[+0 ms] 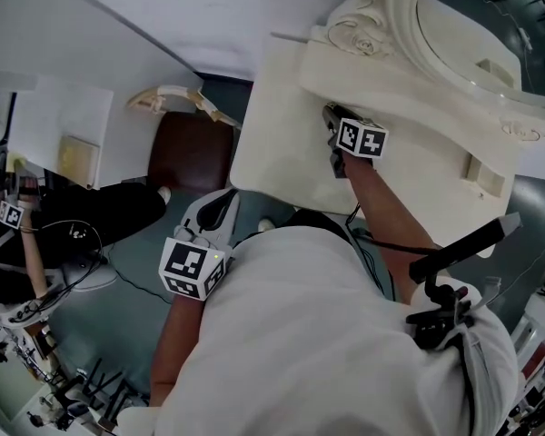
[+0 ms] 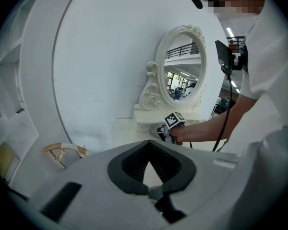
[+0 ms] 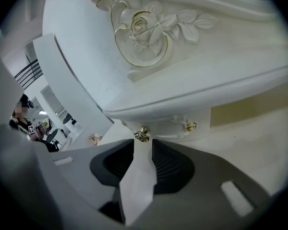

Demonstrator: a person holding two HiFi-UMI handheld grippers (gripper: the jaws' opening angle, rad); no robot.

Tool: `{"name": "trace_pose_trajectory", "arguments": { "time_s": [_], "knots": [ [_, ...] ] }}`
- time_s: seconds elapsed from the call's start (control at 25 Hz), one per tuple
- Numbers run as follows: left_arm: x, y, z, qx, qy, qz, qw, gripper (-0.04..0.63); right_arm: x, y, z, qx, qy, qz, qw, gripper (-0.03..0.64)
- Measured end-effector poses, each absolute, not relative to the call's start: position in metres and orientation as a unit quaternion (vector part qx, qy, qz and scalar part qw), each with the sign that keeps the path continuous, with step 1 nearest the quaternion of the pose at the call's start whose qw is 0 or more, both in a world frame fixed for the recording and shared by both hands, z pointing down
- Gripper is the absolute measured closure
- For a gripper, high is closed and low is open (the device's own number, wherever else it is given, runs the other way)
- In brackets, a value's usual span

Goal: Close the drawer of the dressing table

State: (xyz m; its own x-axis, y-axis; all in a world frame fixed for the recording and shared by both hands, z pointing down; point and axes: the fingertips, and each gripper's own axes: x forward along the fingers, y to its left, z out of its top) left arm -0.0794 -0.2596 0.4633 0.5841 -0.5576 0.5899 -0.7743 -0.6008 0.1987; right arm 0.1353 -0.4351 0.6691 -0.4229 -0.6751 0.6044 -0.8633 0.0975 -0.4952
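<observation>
Here, right claw spread at gold knob, carved shelf overhead, left claw pressed together

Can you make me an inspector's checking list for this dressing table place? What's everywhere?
Surface: cream dressing table top, bare where it shows.
Job's things: small cream drawer under the mirror shelf, with a round gold knob; cannot tell if it is fully shut.
Clutter: nothing seen.
Grippers: right gripper open, with the knob just ahead of its parted jaws. Left gripper shut and empty, away from the table.
Cables: black cable hanging by the right arm.
Surroundings: oval mirror in a carved cream frame, dark brown stool seat, white curved wall.
</observation>
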Motion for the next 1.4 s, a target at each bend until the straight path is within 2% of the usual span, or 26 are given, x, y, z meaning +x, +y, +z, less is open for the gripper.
{"name": "trace_pose_trajectory", "arguments": {
  "time_s": [0.44,0.8,1.4],
  "knots": [
    [-0.108,-0.247,0.453,0.876,-0.367,0.225,0.216,0.592,0.124,-0.402,0.664,0.544,-0.718,0.416,0.129,0.501],
    [-0.128,-0.225,0.449,0.889,-0.346,0.213,0.212,0.592,0.111,-0.357,0.65,0.554,-0.716,0.396,0.154,0.612],
    [-0.17,-0.171,0.443,0.898,-0.335,0.193,0.211,0.592,0.064,-0.263,0.616,0.531,-0.741,0.359,0.203,0.615]
  ]
}}
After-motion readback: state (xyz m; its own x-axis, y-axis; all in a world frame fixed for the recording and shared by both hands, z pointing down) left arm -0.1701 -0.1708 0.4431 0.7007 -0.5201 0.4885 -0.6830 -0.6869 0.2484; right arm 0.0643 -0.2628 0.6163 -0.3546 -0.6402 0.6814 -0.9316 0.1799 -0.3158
